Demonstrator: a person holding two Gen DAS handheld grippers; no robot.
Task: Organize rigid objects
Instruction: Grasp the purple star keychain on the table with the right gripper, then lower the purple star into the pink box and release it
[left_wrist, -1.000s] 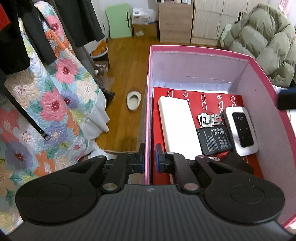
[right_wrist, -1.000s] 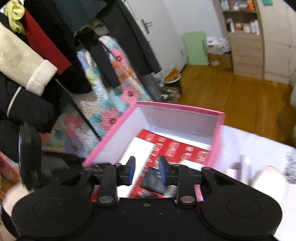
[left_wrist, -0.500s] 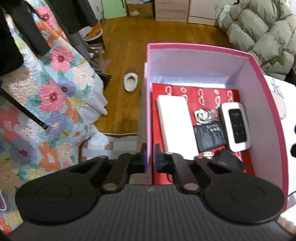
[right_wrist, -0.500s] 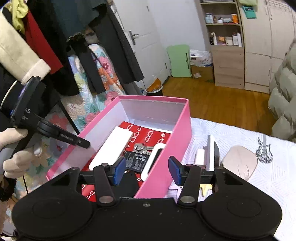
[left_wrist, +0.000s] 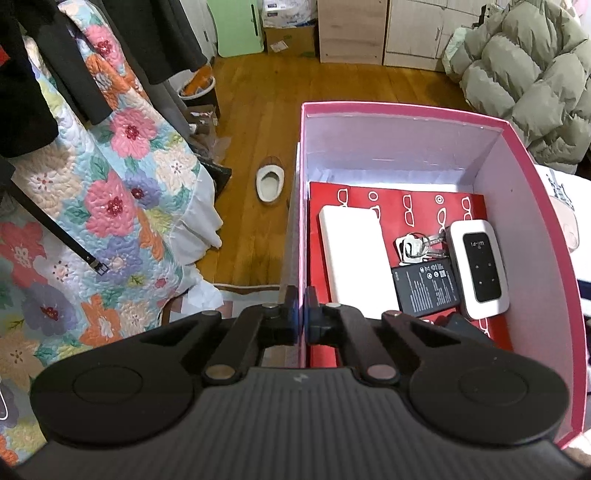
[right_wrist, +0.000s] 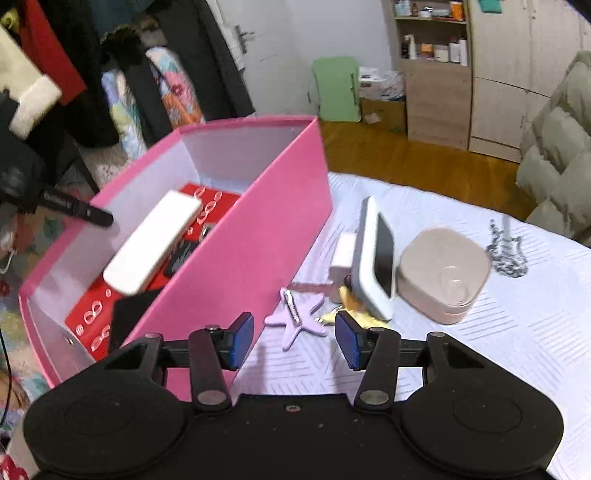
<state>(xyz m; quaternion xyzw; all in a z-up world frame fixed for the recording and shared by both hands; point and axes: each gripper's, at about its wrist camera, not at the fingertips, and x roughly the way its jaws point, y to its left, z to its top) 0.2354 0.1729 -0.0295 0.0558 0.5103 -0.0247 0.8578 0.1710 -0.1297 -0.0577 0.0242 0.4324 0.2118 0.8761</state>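
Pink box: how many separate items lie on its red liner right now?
5 visible: white slab at left, keys mid, black battery below them, Wi-Fi router at right, dark item nearest the left claw, partly hidden; more may be hidden there.

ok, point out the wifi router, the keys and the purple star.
wifi router (left_wrist: 479, 266), left wrist view, on its black screen.
keys (left_wrist: 414, 246), left wrist view, on the key heads.
purple star (right_wrist: 300, 322), right wrist view, on its centre.

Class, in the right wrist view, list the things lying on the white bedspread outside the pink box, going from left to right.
Purple star-shaped piece → white device standing on edge with a dark screen → pale pink squarish container → silvery guitar-shaped print.
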